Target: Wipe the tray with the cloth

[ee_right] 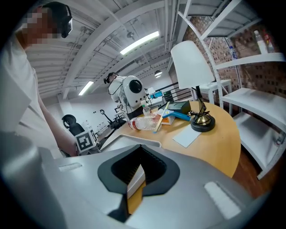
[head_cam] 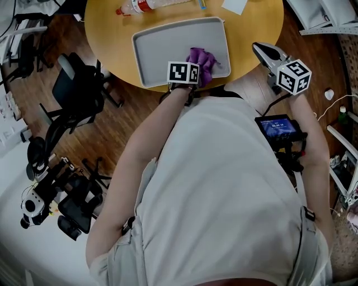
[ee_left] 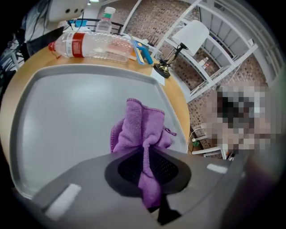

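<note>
Now: the cloth is purple terry with a stitched hem, crumpled into a soft bunch instead of lying flat. It sits on the tray, near the corner at 5 o'clock in the head view, close to the rim on that side.

Cloth axis: in the left gripper view the bunch rises from the jaws toward 12 o'clock, with its free end lying on the tray floor. In the head view it runs from the marker cube toward 1 o'clock.

Left gripper: the jaws are narrow and clamped on a twisted fold of the cloth. A tail of fabric hangs back between the pads toward 6 o'clock.

Tray: pale grey, a rounded rectangle with a low raised rim. Its long axis runs roughly 8 to 2 o'clock in the head view. It lies flat on the round yellow table, close to the near edge.

Right gripper: the jaws stand a narrow slit apart with nothing between them. Only the table edge and the tray rim show through the gap. In the head view it hangs off the table at the tray's 3 o'clock, tips aimed toward 10 o'clock.

Beyond the tray, at 11 o'clock, a clear bottle with a red label lies on its side.
</note>
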Demonstrator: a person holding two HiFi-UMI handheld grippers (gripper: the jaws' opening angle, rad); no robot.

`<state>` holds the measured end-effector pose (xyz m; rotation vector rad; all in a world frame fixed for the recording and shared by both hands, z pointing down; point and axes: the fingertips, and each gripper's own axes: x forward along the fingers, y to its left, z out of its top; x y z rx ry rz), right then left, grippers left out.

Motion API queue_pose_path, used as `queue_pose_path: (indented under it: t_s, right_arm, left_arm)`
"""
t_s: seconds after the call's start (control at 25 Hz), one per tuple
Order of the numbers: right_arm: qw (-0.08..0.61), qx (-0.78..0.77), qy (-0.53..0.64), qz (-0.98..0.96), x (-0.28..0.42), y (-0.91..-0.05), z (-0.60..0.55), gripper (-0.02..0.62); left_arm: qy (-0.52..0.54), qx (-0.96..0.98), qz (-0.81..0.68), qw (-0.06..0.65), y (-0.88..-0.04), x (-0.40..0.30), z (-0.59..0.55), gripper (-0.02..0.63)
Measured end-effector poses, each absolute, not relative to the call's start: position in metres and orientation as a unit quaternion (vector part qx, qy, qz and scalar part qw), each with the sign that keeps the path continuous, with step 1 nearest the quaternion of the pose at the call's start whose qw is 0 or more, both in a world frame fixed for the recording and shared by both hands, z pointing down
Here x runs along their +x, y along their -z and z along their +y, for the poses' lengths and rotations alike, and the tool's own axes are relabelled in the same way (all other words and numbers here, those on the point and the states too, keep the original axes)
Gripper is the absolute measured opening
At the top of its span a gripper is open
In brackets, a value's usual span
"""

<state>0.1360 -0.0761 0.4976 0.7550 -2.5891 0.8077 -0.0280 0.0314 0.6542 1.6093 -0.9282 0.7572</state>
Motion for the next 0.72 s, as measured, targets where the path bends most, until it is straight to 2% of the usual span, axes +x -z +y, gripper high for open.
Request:
queue_pose_path:
  t_s: [0.72]
  right_arm:
    - [0.162, 0.242, -0.263, -0.92, 0.078, -0.486, -0.073, 0.003]
  left_arm:
    - [-0.264, 0.632, -0.481, 0.547, -0.657, -0.17, 0.06, 0.032]
